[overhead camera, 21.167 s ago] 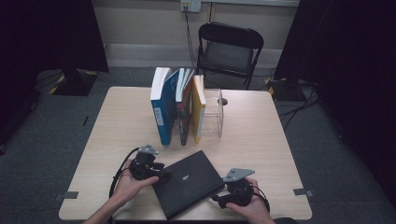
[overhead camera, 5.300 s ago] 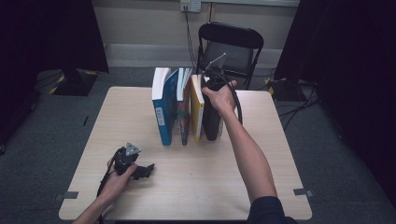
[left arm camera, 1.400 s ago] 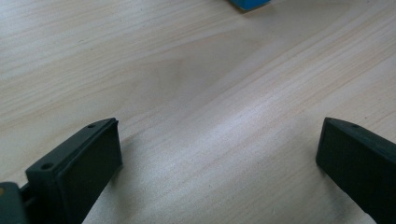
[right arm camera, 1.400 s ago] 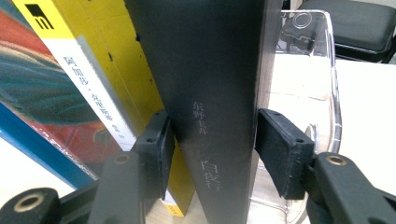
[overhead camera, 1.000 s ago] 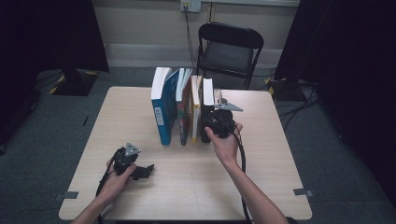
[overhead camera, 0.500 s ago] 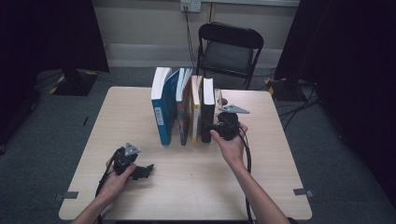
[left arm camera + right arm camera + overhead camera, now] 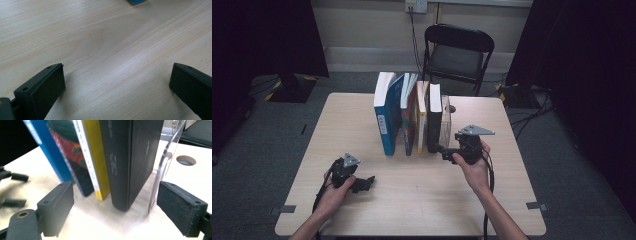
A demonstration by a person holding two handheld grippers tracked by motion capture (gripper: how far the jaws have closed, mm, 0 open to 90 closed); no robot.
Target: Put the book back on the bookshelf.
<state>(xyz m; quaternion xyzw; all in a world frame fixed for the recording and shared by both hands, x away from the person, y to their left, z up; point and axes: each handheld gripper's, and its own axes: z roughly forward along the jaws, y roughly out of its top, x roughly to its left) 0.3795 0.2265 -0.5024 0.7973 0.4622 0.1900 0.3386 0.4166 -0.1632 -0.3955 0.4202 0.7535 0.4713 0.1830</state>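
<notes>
A row of upright books stands mid-table: a blue one [image 7: 386, 117], a colourful one, a yellow one [image 7: 422, 115] and a black one [image 7: 434, 117] at the right end, against a clear acrylic stand [image 7: 445, 120]. My right gripper [image 7: 443, 151] is open just in front of the black book's foot, touching nothing. In the right gripper view the black spine [image 7: 130, 157] and the stand's wall [image 7: 165, 162] lie between the wide-apart jaws of the right gripper [image 7: 115, 212]. My left gripper [image 7: 366, 182] rests open on the table at the front left, with bare wood between the jaws of the left gripper [image 7: 117, 87].
The wooden table [image 7: 422, 200] has a cable hole [image 7: 186, 160] behind the stand. A black folding chair [image 7: 459, 50] stands beyond the far edge. A corner of the blue book [image 7: 137, 1] shows at the top of the left gripper view.
The black book, once flat in both grippers, now stands in the row. Over the last second my right gripper drew back from it, to the right. The left gripper stayed put.
</notes>
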